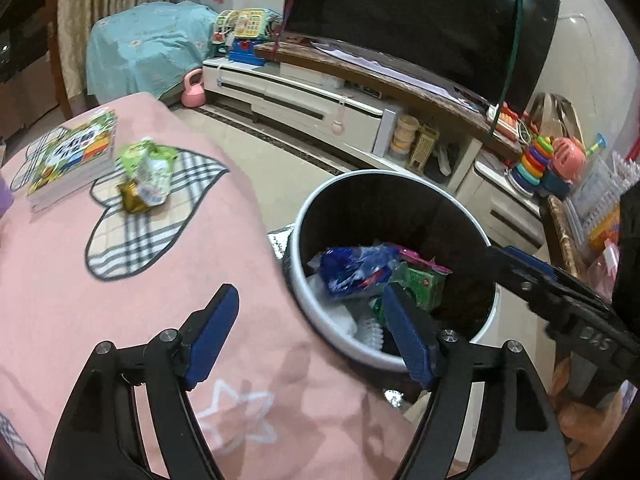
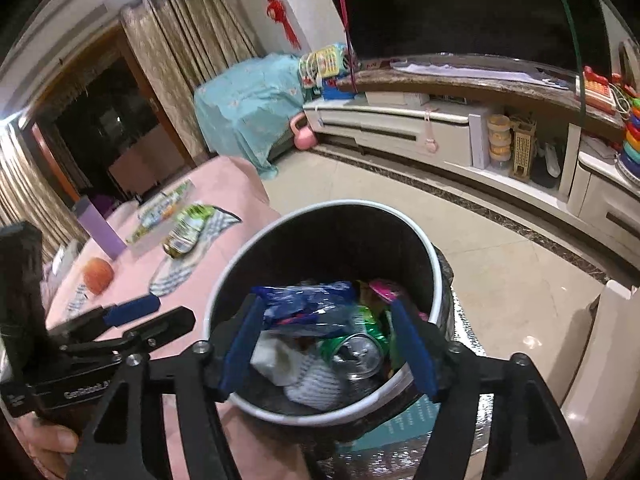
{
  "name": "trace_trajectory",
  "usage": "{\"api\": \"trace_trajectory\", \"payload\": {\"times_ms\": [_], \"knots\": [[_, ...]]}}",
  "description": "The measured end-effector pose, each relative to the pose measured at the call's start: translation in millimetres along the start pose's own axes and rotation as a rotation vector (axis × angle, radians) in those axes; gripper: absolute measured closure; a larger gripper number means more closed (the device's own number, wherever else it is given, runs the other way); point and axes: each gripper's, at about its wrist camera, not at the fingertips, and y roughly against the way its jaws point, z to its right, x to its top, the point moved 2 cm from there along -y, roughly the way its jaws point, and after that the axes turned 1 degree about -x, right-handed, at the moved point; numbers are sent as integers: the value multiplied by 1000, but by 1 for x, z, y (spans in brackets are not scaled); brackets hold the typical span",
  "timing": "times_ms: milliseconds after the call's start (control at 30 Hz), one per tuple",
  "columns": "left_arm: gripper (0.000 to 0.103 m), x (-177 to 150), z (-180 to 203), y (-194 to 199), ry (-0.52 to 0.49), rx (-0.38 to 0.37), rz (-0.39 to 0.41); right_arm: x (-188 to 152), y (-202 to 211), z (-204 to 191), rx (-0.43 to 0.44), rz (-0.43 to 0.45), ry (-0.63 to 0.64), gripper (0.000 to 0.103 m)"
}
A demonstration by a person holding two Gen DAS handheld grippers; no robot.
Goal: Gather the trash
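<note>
Green wrapper (image 1: 146,174) at ten o'clock awaits—both grippers (image 1: 310,336) (image 2: 328,344) gape empty over bin (image 1: 492,308)—it may slip on cloth (image 1: 120,312).

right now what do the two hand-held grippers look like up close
Both match: the left hand-held gripper and right hand-held gripper have matte black angular frames with triangular cut-outs, round silver pivot bolts, and two flat fingers faced with dark blue pads. The body of each carries white lettering, seen from the other's camera but too blurred to read fully. No cables or sleeves show.
</note>
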Motion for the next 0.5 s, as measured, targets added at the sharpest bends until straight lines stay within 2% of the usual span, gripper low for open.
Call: {"api": "trace_trajectory", "payload": {"times_ms": [100,267,500], "knots": [[27,-10,-10,13,11,3,12,-5,11,-7,17,32,-17,21],[26,-31,-22,34,32,-5,34,-21,31,-21,19,88,-44,11],[21,-64,-44,74,68,6,93,-52,52,-48,18,144,-61,9]]}}
